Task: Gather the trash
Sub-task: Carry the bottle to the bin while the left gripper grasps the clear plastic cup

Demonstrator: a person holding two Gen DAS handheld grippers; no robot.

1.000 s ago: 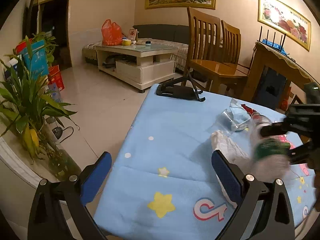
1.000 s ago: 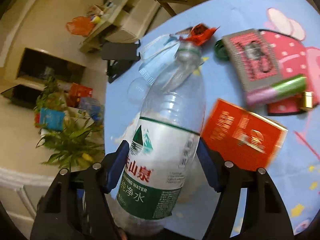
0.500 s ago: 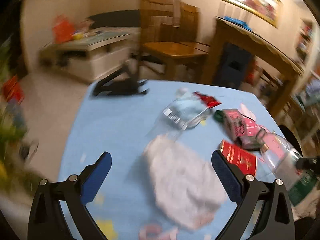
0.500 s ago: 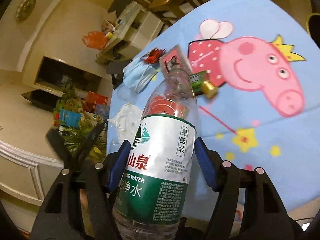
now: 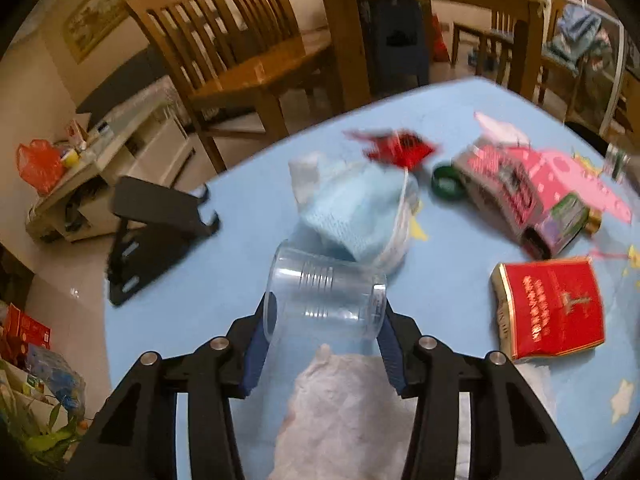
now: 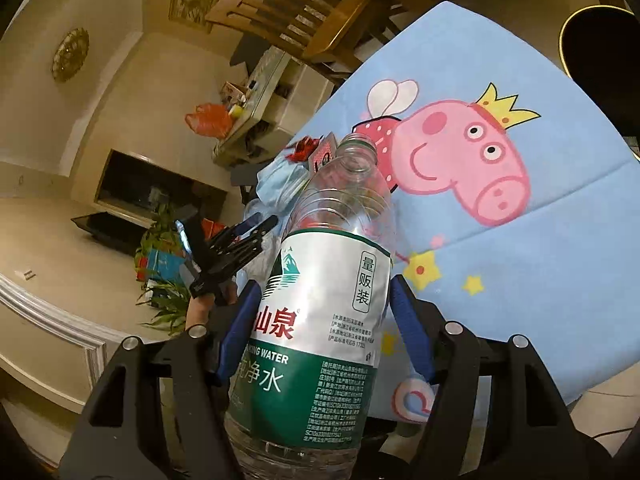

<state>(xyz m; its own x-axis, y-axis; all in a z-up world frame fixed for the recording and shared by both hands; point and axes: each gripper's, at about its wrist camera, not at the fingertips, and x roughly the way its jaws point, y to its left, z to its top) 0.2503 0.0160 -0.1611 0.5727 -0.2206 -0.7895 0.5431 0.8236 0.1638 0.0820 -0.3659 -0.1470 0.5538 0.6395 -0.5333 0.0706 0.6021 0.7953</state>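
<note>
My left gripper (image 5: 325, 334) is shut on a clear plastic cup (image 5: 326, 300) lying on its side on the blue tablecloth (image 5: 224, 248). A crumpled white tissue (image 5: 344, 416) lies just under and behind the jaws. A blue face mask (image 5: 352, 204), a red wrapper (image 5: 400, 148), a green bottle cap (image 5: 447, 186), a pink box (image 5: 504, 188) and a red cigarette pack (image 5: 550, 308) lie beyond. My right gripper (image 6: 324, 340) is shut on an empty, uncapped water bottle (image 6: 320, 320) held above the table. The left gripper also shows in the right wrist view (image 6: 236, 248).
A black phone stand (image 5: 156, 232) sits at the table's far left edge. Wooden chairs (image 5: 232, 52) and a wooden table (image 5: 424, 20) stand behind. A dark round bin rim (image 6: 600, 44) is off the table's far right. Plants (image 6: 160, 264) stand on the floor at left.
My left gripper swung right over the table, moved past the tissue and closed on the clear cup. My right gripper lifted the bottle and drew it back toward the table's near edge.
</note>
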